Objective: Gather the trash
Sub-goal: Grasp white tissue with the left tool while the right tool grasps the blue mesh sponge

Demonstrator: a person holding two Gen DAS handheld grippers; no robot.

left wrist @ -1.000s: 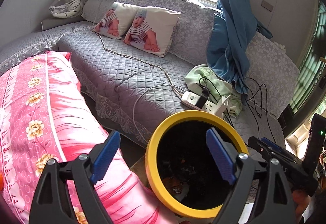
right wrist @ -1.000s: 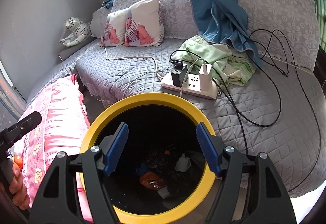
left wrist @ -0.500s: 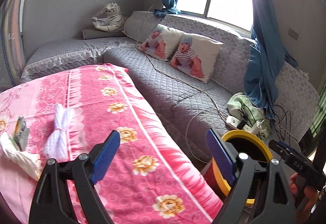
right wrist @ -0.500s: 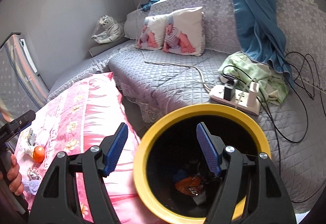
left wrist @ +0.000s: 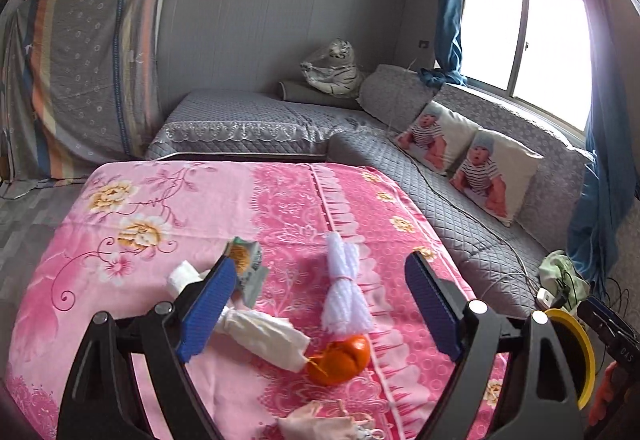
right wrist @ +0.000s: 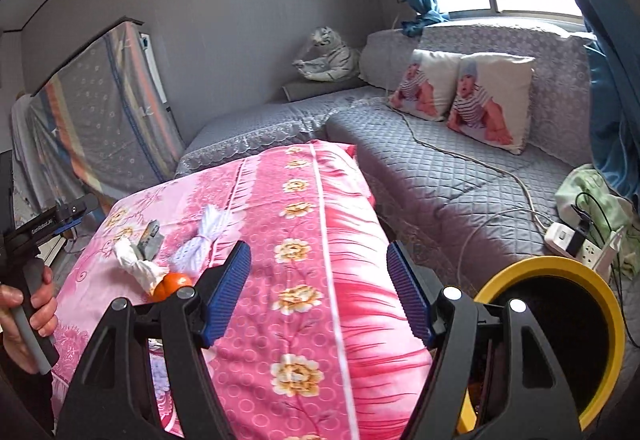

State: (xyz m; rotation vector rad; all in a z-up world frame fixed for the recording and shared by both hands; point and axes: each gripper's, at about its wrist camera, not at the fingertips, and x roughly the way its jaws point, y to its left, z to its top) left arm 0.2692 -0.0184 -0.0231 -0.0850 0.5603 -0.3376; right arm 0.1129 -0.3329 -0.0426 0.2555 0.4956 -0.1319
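Left wrist view: left gripper (left wrist: 318, 306) hung over pink cloth (left wrist: 168, 208), jaws wide apart, empty. Between them lay yarn (left wrist: 346, 292), orange peel (left wrist: 340, 358), tissue (left wrist: 264, 332). Right gripper (right wrist: 318, 290) also gaped empty over cloth, bin (right wrist: 592, 288) just to its right.

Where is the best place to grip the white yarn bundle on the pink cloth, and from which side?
Probably at the tied waist of the yarn bundle, where it is narrowest. Bring the open left gripper down from above, jaws across its length; the orange touches its near end.
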